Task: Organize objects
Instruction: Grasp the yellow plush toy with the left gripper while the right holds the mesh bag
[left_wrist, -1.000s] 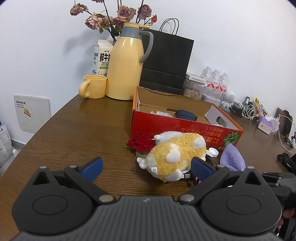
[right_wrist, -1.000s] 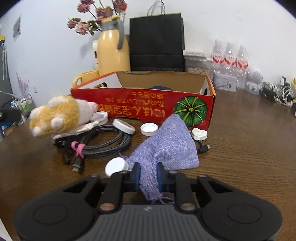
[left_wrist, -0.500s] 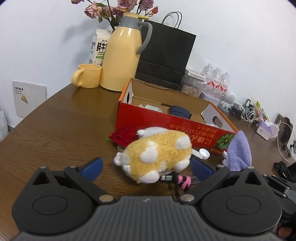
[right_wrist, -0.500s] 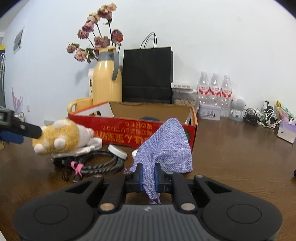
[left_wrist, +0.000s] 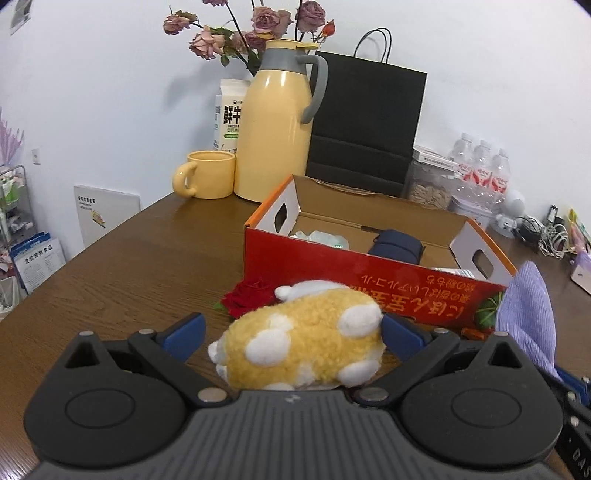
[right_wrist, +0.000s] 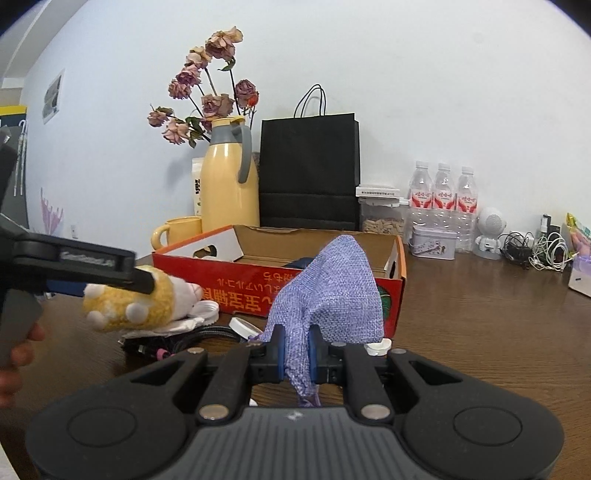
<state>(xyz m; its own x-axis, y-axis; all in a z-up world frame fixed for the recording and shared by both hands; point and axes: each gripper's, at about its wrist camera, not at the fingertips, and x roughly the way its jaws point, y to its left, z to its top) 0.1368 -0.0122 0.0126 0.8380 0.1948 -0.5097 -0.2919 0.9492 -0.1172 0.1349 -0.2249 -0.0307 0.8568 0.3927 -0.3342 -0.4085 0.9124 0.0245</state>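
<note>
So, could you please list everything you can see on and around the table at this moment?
cardboard box: one, red outside, mid-table, open top
dark pouch: one, navy, inside the box
plush toy: one, yellow and white, between the left tongs' fingers
fabric bag: one, lilac, held up before the box
rose: one, red, by the box's front
thermos: one, yellow, behind the box
mug: one, yellow, left of the thermos
paper bag: one, black, against the wall
water bottles: three, clear, right of the paper bag
cables: a bundle, black, under the toy
left tongs: open around the toy
right tongs: shut on the fabric bag
</note>
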